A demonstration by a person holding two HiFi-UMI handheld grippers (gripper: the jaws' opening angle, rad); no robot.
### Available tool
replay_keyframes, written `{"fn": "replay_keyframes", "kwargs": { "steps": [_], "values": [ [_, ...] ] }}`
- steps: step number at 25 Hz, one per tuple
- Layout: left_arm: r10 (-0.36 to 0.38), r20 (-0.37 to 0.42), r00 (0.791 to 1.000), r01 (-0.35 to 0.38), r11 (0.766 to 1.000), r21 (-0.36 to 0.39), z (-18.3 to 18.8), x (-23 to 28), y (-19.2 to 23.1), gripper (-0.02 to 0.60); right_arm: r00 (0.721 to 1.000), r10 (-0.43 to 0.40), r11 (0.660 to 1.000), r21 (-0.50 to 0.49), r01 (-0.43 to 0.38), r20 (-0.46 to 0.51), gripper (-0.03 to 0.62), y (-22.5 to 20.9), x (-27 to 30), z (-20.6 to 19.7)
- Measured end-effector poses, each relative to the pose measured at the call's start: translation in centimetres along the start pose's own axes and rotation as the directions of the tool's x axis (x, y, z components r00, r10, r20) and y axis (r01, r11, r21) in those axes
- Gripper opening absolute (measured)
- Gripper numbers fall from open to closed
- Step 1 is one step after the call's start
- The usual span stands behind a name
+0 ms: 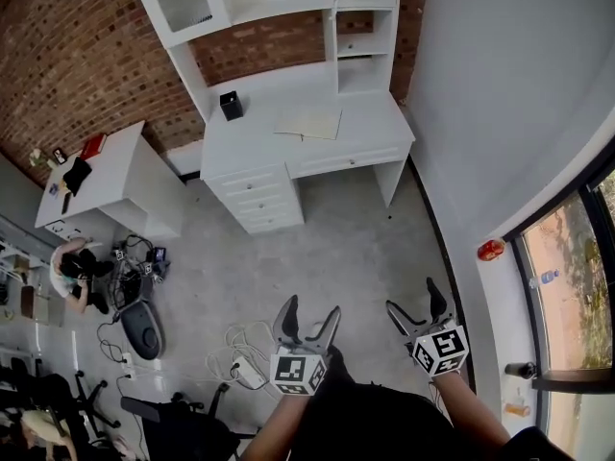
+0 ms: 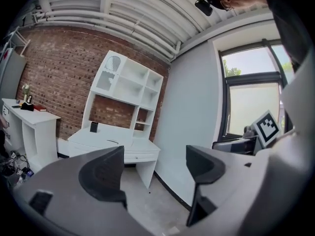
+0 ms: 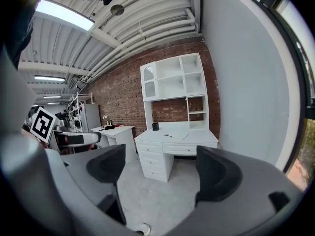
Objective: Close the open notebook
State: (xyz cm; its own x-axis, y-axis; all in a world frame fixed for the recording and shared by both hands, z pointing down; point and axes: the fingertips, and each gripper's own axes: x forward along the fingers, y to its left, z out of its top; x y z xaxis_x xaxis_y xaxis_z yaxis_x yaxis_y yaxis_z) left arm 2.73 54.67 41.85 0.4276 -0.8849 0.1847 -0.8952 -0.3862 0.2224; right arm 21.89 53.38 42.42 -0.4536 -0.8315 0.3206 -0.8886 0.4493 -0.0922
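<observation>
We see a bright room lit mostly by daylight from the window (image 1: pixel 577 257) on the right; the white worktop (image 1: pixel 375 123) and pale floor (image 1: pixel 356 238) are evenly lit, with only faint, soft shadows. In the left gripper view that window is washed out almost to white. In the right gripper view a ceiling light panel (image 3: pixel 61 14) glows overhead. All three views bow straight lines strongly, and both gripper views go black at the corners. The fingers (image 2: pixel 101 173), close to the lens, look soft — the far furniture is sharper.
</observation>
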Motion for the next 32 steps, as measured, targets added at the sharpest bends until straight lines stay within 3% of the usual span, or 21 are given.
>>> {"fn": "replay_keyframes", "kwargs": {
  "steps": [8,17,32],
  "values": [
    [-0.039,0.004,0.999,0.039,0.999,-0.005,4.0,5.1,9.5,0.367,0.999,-0.036,0.999,0.003,0.036,-0.022,0.431,2.4,9.5,3.6],
    [-0.052,0.034,0.998,0.053,0.998,-0.02,7.1,8.4,17.2,0.367,0.998,-0.061,0.998,-0.026,0.06,-0.017,0.431,3.7,17.7,7.2],
    [0.041,0.032,0.999,-0.039,0.998,-0.045,8.0,12.0,25.1,0.367,0.997,0.041,0.994,-0.101,-0.048,-0.062,0.431,6.2,27.4,7.8]
  ]
}}
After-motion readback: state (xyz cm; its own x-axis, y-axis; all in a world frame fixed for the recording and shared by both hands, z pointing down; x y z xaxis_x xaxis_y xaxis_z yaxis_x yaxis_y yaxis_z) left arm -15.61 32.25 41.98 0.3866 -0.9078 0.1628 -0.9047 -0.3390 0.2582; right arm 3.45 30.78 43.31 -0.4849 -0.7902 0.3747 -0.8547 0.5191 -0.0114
